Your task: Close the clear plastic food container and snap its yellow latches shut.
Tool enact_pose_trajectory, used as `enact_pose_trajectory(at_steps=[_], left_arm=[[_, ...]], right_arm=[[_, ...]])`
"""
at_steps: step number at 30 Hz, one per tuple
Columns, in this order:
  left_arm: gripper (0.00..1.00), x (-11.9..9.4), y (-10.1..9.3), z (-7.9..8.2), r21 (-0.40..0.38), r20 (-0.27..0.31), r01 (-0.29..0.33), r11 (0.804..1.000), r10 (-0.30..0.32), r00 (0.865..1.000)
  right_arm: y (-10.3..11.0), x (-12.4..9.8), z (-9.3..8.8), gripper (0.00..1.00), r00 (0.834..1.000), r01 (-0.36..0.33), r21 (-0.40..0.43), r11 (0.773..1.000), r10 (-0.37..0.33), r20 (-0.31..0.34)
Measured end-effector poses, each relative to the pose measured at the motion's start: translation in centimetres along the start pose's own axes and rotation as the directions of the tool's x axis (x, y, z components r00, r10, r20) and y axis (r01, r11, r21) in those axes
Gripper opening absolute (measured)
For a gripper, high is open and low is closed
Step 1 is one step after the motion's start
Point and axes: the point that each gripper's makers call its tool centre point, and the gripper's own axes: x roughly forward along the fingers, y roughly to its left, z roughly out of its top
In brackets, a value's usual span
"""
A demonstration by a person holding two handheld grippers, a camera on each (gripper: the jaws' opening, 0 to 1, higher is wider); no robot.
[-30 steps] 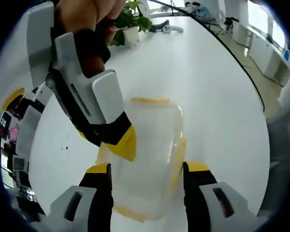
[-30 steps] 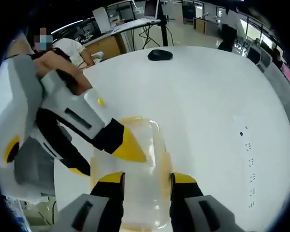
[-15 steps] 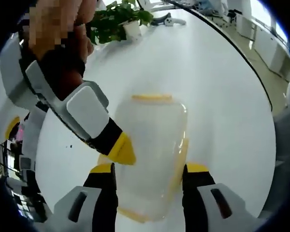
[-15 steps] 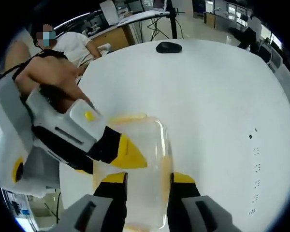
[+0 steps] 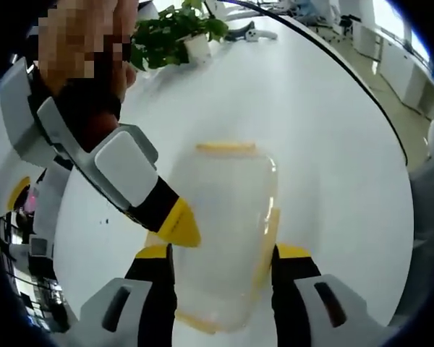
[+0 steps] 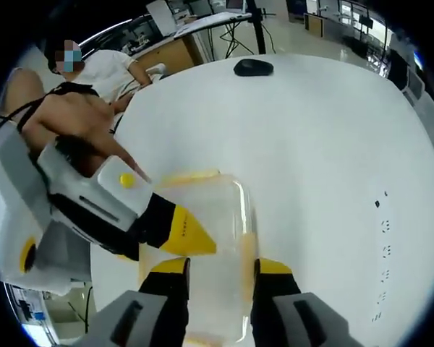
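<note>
The clear plastic container (image 5: 224, 217) lies on the white table with its lid down on it. Yellow latches show at its far end (image 5: 226, 148) and along its right side (image 5: 269, 231). My left gripper (image 5: 223, 253) is open, one jaw on each side of the container's near half. The right gripper's yellow tip (image 5: 177, 224) comes in from the upper left and rests at the container's left edge. In the right gripper view the container (image 6: 210, 231) lies between the jaws of my open right gripper (image 6: 220, 266), and the left gripper's yellow tip (image 6: 186, 233) sits on its left side.
The round white table (image 5: 325, 144) falls away at its curved edge on the right. A potted plant (image 5: 177, 36) stands at its far side. A black mouse (image 6: 253, 67) lies far across the table, and a seated person (image 6: 105, 69) is beyond the edge.
Both views have shifted and tilted a little. The other gripper's yellow tip has stayed at the container's left edge, sliding slightly. The container has not moved.
</note>
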Motion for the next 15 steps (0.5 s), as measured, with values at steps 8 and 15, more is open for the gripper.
enact_pose_trajectory(at_steps=[8, 15], left_arm=[[0.5, -0.6, -0.2, 0.5, -0.051, 0.04, 0.045, 0.998, -0.043, 0.998], [0.54, -1.7, 0.4, 0.4, -0.02, 0.063, 0.054, 0.998, -0.052, 0.997]], right_arm=[[0.0, -0.5, -0.1, 0.33, 0.999, 0.043, -0.002, 0.999, -0.043, 0.022], [0.5, -1.3, -0.6, 0.37, 0.997, 0.067, -0.002, 0.998, -0.066, 0.03]])
